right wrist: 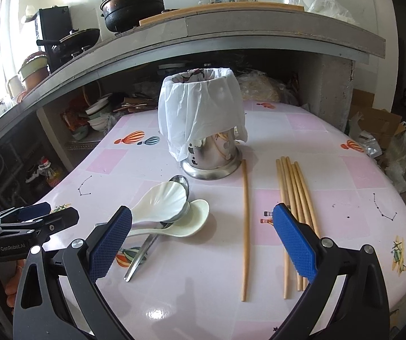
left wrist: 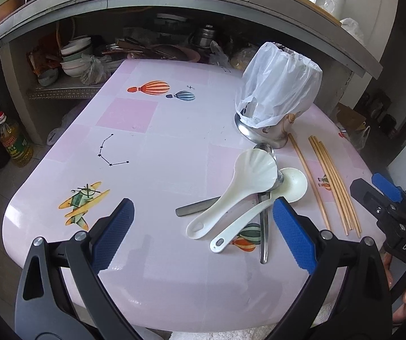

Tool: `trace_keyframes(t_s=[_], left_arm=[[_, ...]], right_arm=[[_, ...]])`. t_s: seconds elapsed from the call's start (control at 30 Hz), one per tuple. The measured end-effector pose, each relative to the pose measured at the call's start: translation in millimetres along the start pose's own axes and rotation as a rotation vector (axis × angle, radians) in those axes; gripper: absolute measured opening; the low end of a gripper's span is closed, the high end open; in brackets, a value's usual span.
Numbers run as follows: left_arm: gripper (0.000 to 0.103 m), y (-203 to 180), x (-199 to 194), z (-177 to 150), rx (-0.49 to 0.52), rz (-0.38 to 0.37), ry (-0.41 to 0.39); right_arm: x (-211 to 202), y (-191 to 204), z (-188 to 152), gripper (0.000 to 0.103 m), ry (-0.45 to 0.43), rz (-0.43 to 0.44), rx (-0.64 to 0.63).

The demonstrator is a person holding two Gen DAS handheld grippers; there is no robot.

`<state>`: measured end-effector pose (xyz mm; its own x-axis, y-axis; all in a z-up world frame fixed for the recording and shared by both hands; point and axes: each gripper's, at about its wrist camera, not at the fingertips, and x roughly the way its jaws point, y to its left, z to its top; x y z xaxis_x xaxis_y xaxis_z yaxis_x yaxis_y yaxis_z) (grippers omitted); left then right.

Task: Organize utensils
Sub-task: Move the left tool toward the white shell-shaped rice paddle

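A steel utensil holder [left wrist: 270,133] [right wrist: 211,158] draped with a white plastic bag [left wrist: 282,85] [right wrist: 203,110] stands on the pink table [left wrist: 157,147] [right wrist: 344,175]. In front of it lie a white shell-shaped spoon [left wrist: 242,181] [right wrist: 163,201], a white round spoon [left wrist: 290,184] [right wrist: 191,221] and a metal spoon [left wrist: 264,238] [right wrist: 140,257], piled together. One bamboo chopstick [left wrist: 309,178] [right wrist: 245,226] lies alone; several more chopsticks [left wrist: 334,187] [right wrist: 293,198] lie in a bundle to its right. My left gripper [left wrist: 203,221] is open above the table near the spoons. My right gripper [right wrist: 203,226] is open over the single chopstick.
A counter shelf behind the table holds bowls [left wrist: 75,56] and pots [right wrist: 132,2]. An oil bottle [left wrist: 13,144] stands on the floor at the left. A cardboard box [right wrist: 378,124] and bags sit at the right. The right gripper also shows in the left wrist view [left wrist: 384,198].
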<state>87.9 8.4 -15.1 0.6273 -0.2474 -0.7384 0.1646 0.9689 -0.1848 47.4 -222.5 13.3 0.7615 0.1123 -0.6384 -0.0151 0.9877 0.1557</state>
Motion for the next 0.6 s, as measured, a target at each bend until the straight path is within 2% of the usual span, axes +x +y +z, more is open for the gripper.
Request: trace_keyframes(t_s=[0.17,0.43,0.6], left_arm=[[0.095,-2.5,8.8,9.7,-0.009,-0.046,0.008],[0.095,-9.3,22.2,24.7,0.013,-0.092,-0.037],[0.095,-9.4,35.3,36.6,0.011,-0.112,-0.008]], right_arm=[[10.7,4.4,2.6,0.097,-0.003,0.005,-0.028],[27.3,2.8,4.5,0.097,0.022,0.034,-0.052],[35.6,-2.5,6.7,0.097,0.031,0.035,-0.044]])
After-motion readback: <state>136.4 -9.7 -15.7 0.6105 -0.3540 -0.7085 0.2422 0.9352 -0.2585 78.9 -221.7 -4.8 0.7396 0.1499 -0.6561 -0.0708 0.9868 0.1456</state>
